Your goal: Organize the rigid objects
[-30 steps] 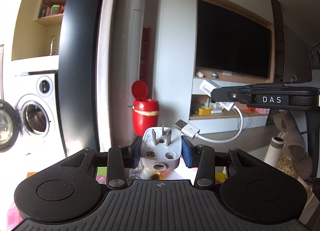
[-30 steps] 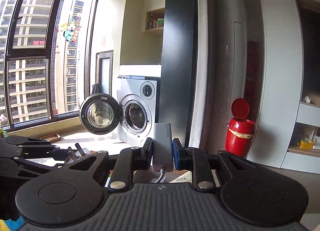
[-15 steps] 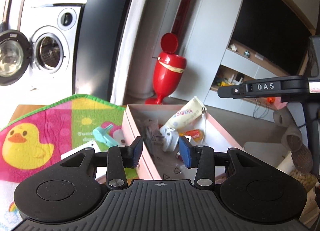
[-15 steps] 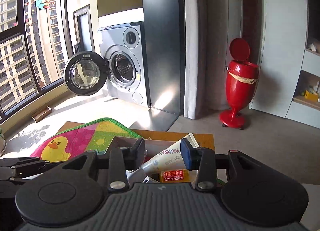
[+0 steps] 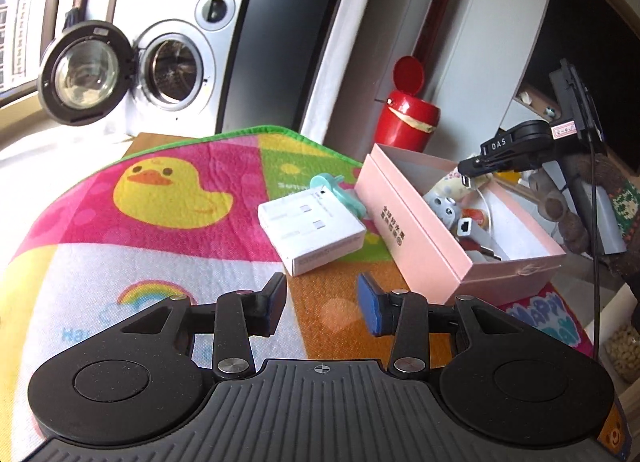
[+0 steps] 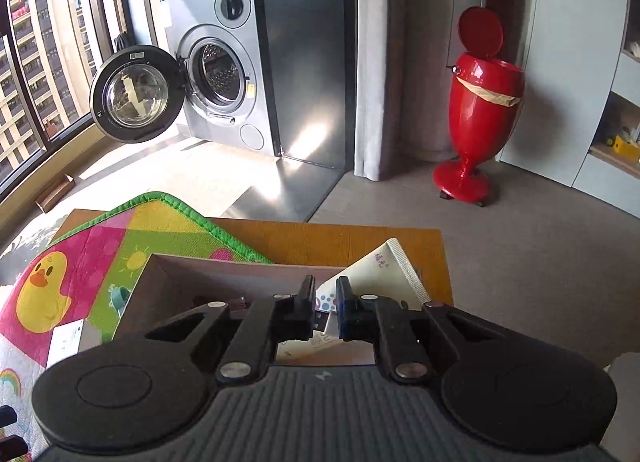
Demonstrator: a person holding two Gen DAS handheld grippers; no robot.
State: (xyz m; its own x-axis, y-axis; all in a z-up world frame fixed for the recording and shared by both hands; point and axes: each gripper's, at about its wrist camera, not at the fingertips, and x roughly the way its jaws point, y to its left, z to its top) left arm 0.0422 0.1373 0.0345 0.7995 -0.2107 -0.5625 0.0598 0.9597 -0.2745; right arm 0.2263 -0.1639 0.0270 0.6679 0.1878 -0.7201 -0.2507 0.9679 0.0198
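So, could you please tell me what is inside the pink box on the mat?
In the pink box I can see a white tube, a grey plug adapter, a white cable and a small grey connector. Its near wall hides the box's bottom and anything lying lower.

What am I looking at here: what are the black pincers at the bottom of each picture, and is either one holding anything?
There is no robot. A person holds a two-finger gripper in each hand, and each has a fisheye camera looking along its fingers. One picture is the left gripper's view: its jaws are open and empty above a duck-print mat. On the mat lie a white box, a teal item and an open pink box with small things inside. The other is the right gripper's view: its jaws are shut with nothing visibly held, over that pink box.
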